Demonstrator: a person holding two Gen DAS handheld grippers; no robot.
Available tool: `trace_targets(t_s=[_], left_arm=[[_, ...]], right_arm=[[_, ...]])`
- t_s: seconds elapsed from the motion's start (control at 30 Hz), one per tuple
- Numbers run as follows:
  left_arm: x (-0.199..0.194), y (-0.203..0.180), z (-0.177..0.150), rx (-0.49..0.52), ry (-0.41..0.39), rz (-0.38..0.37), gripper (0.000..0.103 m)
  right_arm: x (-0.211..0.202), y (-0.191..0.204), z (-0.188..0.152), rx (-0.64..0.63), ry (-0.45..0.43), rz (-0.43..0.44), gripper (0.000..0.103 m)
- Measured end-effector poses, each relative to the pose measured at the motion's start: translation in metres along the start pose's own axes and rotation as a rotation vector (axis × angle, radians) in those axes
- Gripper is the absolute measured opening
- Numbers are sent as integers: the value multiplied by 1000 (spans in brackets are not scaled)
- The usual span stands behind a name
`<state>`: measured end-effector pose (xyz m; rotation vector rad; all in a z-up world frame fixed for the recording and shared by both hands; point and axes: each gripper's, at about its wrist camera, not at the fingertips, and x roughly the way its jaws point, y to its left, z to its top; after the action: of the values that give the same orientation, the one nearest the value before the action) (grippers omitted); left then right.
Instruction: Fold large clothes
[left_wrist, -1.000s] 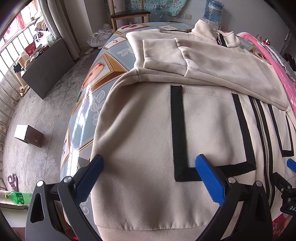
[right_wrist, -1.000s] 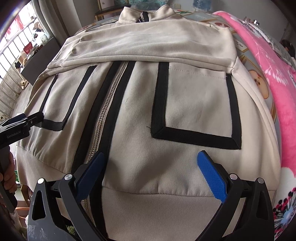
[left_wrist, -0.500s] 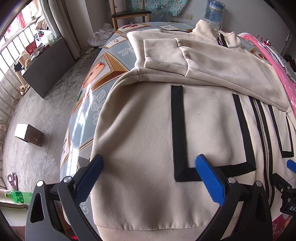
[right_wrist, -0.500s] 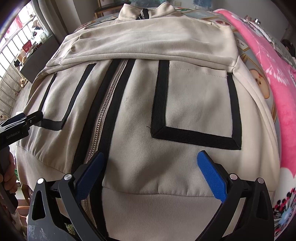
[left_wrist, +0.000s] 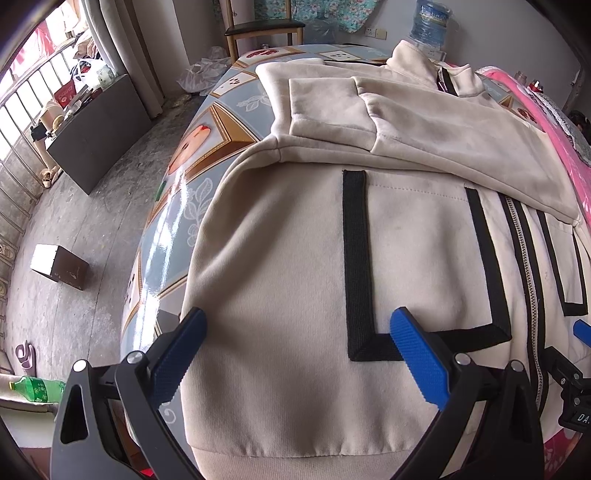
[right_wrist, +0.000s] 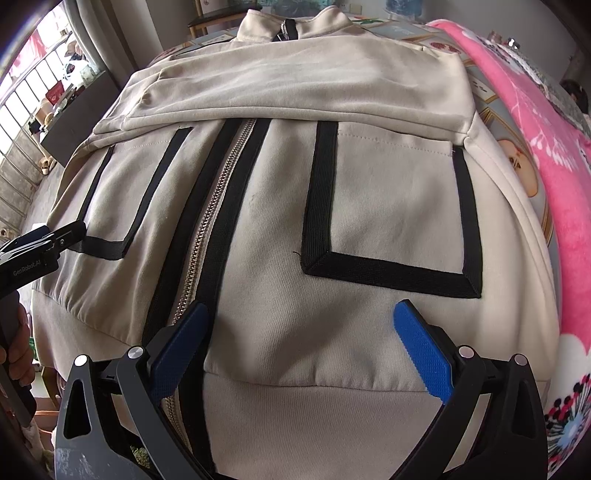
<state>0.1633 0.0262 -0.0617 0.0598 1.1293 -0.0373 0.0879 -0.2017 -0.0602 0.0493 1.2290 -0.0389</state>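
The beige jacket (right_wrist: 280, 206) was spread on the table (left_wrist: 177, 206), sleeves already folded across at 12 o'clock. Both the left gripper (left_wrist: 295, 350) and right gripper (right_wrist: 301, 347) were held agape, nothing grasped; the hem fold remained.

Jacket (left_wrist: 303, 258) hem cut off at frame bottom; folded sleeves (right_wrist: 295, 88) hide upper front.
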Motion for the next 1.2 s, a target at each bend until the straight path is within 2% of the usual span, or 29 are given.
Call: trace_targets(t_s=[0.53, 0.8, 0.93, 1.07, 1.2], left_arm=[[-3, -3, 2, 22, 4, 34, 98], [-18, -8, 19, 64, -64, 39, 98], [-29, -11, 37, 89, -133, 8, 98], [-40, -17, 67, 126, -200, -38, 98], [-47, -15, 111, 102, -217, -150, 98]], right_arm=[[-3, -3, -8, -17, -23, 20, 97], [-9, -12, -5, 14, -13, 62, 97], [-23, -17, 2, 32, -48, 74, 97], [-42, -21, 24, 22, -104, 92, 97], [-59, -22, 56, -12, -165, 116, 97]])
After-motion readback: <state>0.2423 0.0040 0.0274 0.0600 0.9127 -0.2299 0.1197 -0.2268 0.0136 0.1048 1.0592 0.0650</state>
